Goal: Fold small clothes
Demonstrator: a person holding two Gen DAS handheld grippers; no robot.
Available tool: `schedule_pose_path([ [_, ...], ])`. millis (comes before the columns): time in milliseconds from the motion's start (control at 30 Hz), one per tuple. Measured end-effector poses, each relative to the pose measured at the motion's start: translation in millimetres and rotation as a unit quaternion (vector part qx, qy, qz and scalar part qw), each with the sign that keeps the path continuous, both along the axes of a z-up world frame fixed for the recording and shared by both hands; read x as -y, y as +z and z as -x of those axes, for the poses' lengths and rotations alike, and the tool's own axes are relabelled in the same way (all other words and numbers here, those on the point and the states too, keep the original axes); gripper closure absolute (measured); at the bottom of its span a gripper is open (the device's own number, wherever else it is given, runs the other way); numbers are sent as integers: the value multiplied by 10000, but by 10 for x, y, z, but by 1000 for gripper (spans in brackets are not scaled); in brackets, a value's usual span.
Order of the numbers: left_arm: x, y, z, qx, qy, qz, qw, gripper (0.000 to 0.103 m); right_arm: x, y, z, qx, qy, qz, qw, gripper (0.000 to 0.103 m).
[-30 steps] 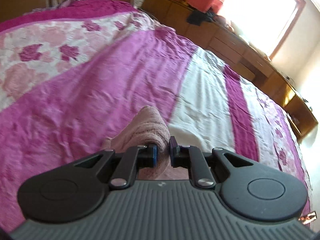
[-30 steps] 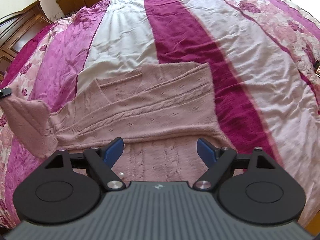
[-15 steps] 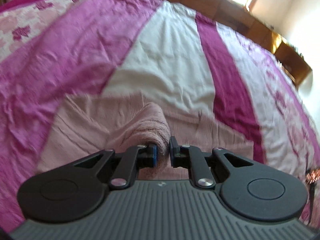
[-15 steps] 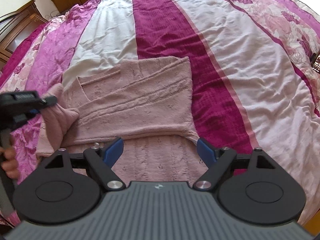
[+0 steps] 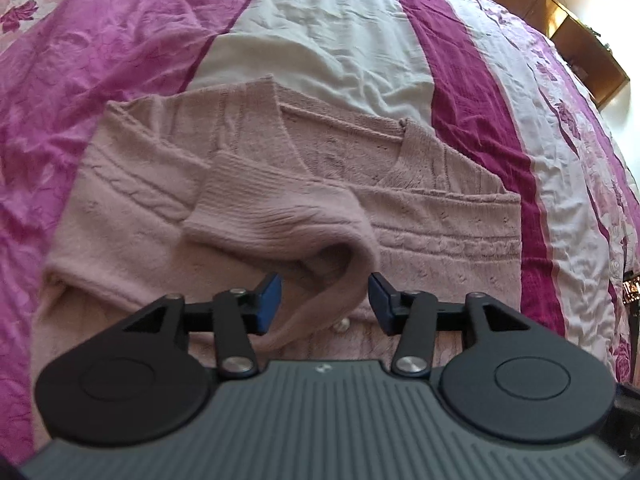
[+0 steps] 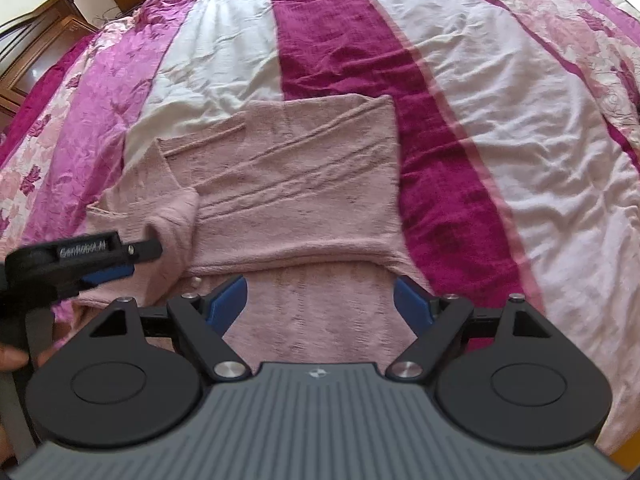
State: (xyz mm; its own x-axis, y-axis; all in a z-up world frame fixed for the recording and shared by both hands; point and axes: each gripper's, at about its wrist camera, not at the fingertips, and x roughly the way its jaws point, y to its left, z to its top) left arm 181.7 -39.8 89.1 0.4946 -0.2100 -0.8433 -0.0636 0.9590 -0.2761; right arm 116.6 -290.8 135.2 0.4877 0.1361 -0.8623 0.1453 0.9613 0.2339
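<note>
A pale pink knitted cardigan (image 5: 420,220) (image 6: 304,200) lies flat on the striped bedspread, one side folded across its body. Its left sleeve (image 5: 280,220) now rests over the chest, the cuff end curling up between the pads of my left gripper (image 5: 324,300), which stands open around it. From the right wrist view the left gripper (image 6: 104,260) shows at the left edge beside the sleeve (image 6: 176,232). My right gripper (image 6: 320,304) hovers open over the cardigan's lower part, with nothing in it.
The bedspread (image 6: 500,140) has magenta, white and floral stripes and spreads all around. Wooden cabinets (image 5: 580,36) line the far wall, and a wooden headboard (image 6: 36,52) stands at the left. A hand (image 6: 12,356) holds the left gripper's handle.
My left gripper carried the sleeve rightward over the cardigan's body, lowered it there and opened, letting the sleeve go. The right gripper stayed open and nearly still.
</note>
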Motion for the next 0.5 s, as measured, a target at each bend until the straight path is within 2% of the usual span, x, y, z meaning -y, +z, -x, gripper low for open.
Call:
schedule_pose_path([
  [167,-339,129,150,-60,150,-188,9997,53,-360,50,-137,78,305,-236,9992,17],
  [367,-867,185,289,-138,433,-662,9968,53,-1013,99,-447,318,1116,-350,9926,17],
  [500,-1229,164,317,-231,780,-771,9937,53,-1459,23,-705,333,1664,-360,9848,18],
])
